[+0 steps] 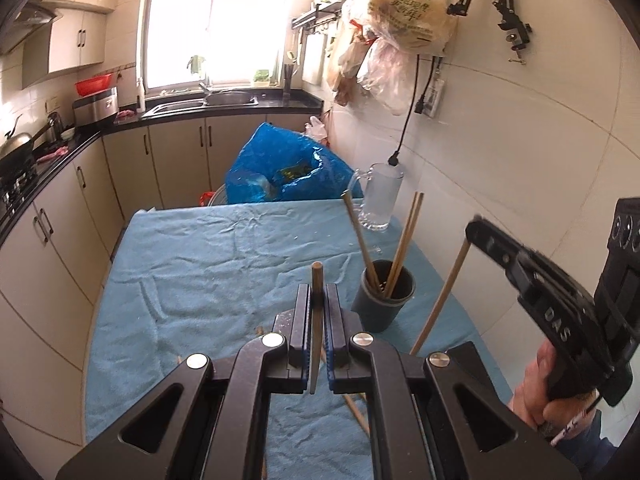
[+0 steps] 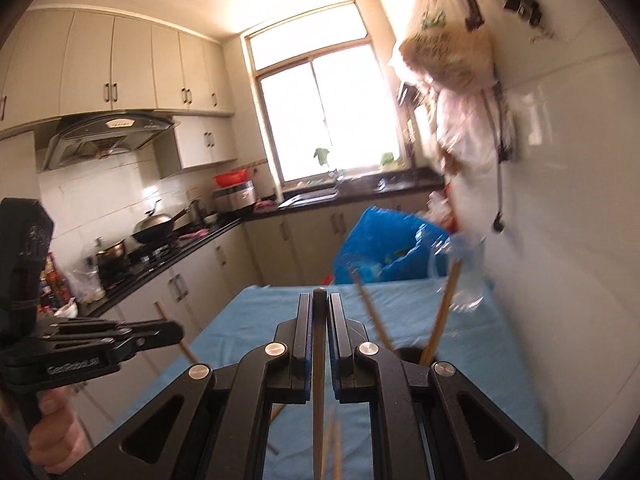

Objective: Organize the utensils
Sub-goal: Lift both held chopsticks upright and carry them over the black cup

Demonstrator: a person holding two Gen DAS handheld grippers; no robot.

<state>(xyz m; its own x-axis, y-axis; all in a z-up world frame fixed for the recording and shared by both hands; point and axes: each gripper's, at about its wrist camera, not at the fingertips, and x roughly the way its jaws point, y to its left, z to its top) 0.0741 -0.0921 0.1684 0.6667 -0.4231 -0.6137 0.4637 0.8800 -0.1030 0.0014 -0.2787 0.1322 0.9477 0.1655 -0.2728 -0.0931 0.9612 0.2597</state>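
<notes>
1. Chopstick (image 1: 316, 320) in the left gripper (image 1: 318, 300): we found it clamped between the two closed fingers, standing near upright, its blunt end above the fingertips and its lower length passing down behind the pads.
2. We found the right gripper (image 2: 320, 312) likewise closed on a second chopstick (image 2: 319, 380), held lengthwise between its fingers. In the left wrist view this stick (image 1: 440, 300) slanted down from the right tool toward the cloth.
3. We noted both held sticks to be plain light-brown wood, slender and round-ended.
4. We recorded a dark cylindrical holder (image 1: 382, 300) on the blue cloth (image 1: 200, 260), just right of the left gripper and between the two tools. Three similar sticks (image 1: 404, 244) stood in it, leaning apart.
5. We saw further sticks lying flat on the cloth beneath the left gripper (image 1: 356, 408), partly hidden.
6. We noted a clear glass mug (image 1: 380, 196) beyond the holder, near the wall.
7. The right wrist view was blurred; we could not confirm finer detail there.
</notes>
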